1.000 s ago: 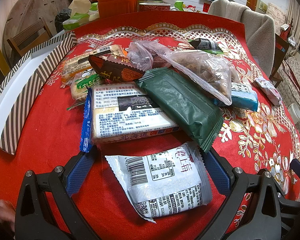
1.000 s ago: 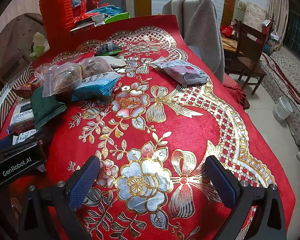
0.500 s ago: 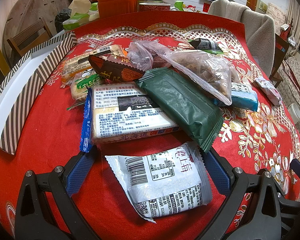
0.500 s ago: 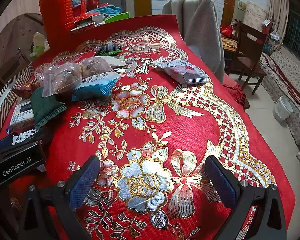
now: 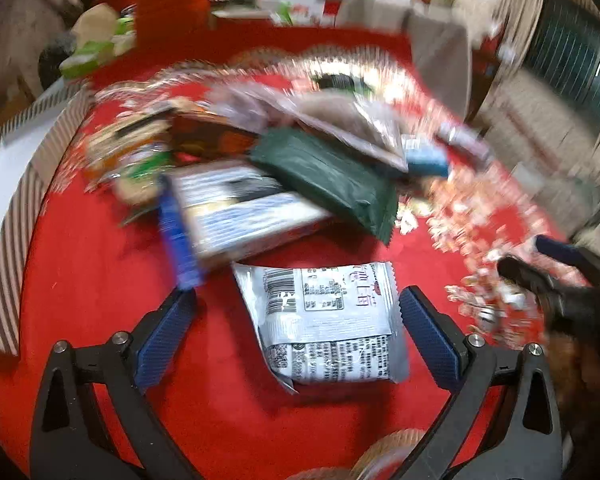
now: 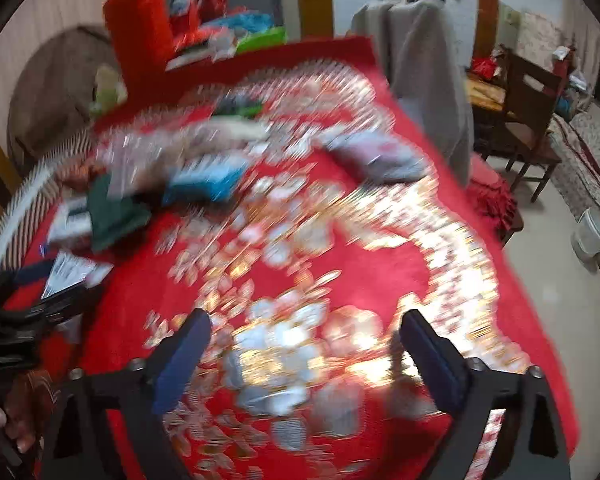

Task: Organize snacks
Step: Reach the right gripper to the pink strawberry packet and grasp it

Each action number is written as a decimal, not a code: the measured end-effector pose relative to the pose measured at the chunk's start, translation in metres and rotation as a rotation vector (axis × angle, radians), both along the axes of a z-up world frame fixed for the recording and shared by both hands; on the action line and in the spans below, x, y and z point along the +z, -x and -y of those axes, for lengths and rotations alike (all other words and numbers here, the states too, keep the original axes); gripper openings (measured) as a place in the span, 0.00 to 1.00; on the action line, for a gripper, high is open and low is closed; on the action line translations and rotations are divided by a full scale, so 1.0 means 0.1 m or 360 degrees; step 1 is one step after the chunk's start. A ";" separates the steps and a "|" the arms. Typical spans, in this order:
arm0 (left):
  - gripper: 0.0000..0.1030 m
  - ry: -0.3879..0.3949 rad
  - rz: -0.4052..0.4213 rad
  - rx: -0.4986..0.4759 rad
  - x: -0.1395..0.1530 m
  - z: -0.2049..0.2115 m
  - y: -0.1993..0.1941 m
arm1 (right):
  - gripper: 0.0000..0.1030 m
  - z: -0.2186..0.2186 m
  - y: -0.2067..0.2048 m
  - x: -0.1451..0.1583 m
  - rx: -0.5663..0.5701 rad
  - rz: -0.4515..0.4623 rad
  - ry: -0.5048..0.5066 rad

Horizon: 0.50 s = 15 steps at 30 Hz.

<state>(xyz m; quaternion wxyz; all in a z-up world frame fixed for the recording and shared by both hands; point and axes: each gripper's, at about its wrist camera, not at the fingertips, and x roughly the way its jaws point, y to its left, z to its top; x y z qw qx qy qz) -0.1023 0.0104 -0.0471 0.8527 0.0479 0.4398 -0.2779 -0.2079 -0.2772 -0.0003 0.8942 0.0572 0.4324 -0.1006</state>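
The silver snack packet (image 5: 324,320) lies between our spread left claw (image 5: 296,336); at 12 o'clock, the snack pile (image 5: 284,176). Our right claw (image 6: 306,360) hangs spread over the red bench (image 6: 380,272).

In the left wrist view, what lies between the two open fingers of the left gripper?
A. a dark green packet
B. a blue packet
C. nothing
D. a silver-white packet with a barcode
D: the silver-white packet with a barcode lies on the red cloth between the open left gripper fingers, ungrasped.
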 end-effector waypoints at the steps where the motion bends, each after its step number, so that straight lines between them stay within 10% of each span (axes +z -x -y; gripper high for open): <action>1: 0.99 0.0051 0.0026 -0.0002 0.05 -0.13 0.00 | 0.89 0.09 0.01 0.09 -0.0023 0.0061 0.0028; 5: 0.99 0.0149 0.0252 -0.0095 0.25 -0.49 -0.05 | 0.89 0.33 -0.25 0.41 0.0093 0.0260 0.0093; 8: 0.99 0.0239 0.0286 -0.0244 0.39 -0.57 -0.18 | 0.89 0.43 -0.79 0.41 0.0312 0.0133 0.0190; 15: 0.99 0.0397 0.0033 -0.0618 0.35 -0.51 -0.38 | 0.88 0.76 -1.39 0.04 0.0374 -0.0131 0.0124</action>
